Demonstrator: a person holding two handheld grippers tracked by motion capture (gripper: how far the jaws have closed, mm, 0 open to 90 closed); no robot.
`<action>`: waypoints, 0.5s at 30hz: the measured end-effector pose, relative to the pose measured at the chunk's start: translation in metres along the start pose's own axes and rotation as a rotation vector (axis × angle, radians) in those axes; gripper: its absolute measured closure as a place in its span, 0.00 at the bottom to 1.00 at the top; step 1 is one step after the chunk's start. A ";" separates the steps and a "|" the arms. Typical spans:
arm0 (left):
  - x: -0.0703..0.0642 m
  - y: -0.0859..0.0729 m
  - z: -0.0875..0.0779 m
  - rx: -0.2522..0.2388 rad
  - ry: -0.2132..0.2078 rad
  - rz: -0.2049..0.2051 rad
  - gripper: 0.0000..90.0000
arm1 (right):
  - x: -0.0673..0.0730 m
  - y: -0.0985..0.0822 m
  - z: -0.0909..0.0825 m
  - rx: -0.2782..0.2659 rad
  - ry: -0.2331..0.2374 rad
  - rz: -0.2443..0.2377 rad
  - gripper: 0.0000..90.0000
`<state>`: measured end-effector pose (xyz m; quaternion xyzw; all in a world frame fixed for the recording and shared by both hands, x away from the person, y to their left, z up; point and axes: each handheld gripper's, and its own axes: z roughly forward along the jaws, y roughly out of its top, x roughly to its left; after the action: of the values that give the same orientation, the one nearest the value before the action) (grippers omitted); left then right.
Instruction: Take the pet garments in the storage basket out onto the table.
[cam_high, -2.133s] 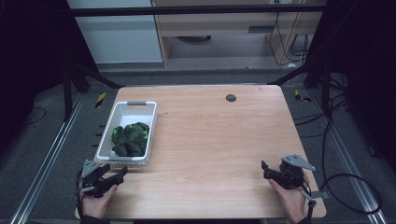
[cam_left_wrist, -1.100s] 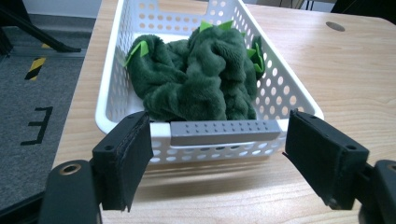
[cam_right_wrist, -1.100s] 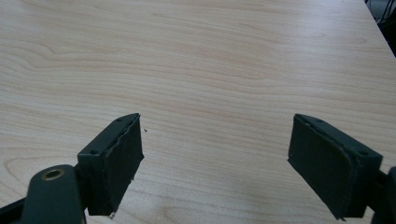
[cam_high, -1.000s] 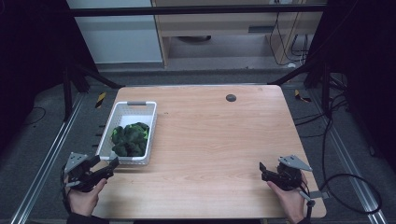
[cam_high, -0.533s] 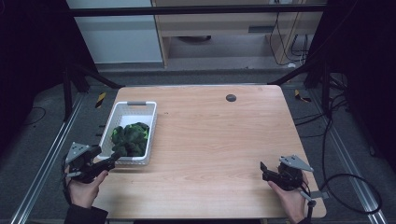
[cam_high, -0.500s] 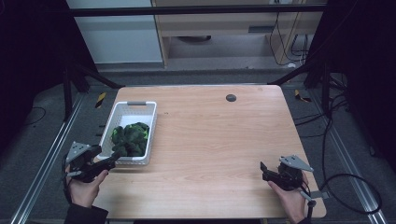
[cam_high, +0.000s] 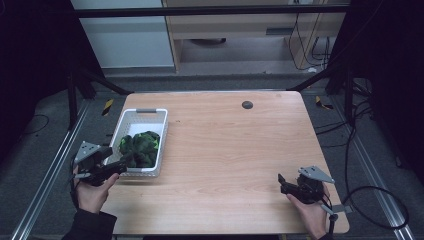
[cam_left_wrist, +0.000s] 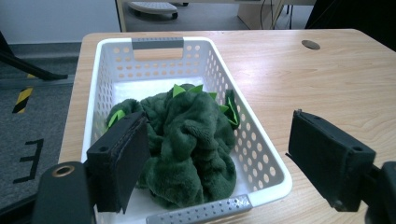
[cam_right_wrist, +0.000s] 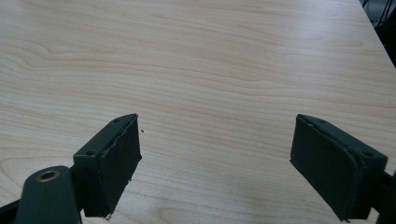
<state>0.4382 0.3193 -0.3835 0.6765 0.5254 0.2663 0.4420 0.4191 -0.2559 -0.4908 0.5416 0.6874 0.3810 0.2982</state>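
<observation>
A white perforated basket stands at the table's left side and holds a dark green plush toy with light green spikes. My left gripper is open, raised at the basket's near end, its jaws spread over the near rim and the toy. Near the front right corner of the table my right gripper is open above bare wood, with nothing between its jaws.
The wooden table has a small dark round disc near its far edge. A grey floor with a metal rail lies left of the table. Cables run on the floor at the right.
My left gripper has moved left off the table's front corner, then up and forward to the basket's near end. The right gripper has barely moved.
</observation>
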 end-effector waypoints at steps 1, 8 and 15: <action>0.000 0.002 0.000 -0.001 0.000 0.001 0.22 | 0.000 0.000 0.000 -0.001 -0.001 0.001 0.17; 0.003 0.012 0.005 0.019 0.001 0.019 0.22 | 0.001 0.001 -0.001 -0.002 -0.002 -0.004 0.17; 0.005 0.025 0.010 0.043 0.010 0.040 0.22 | 0.001 0.001 -0.001 -0.002 -0.005 -0.008 0.17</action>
<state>0.4598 0.3200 -0.3666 0.6949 0.5194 0.2672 0.4194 0.4190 -0.2550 -0.4894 0.5395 0.6884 0.3792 0.3022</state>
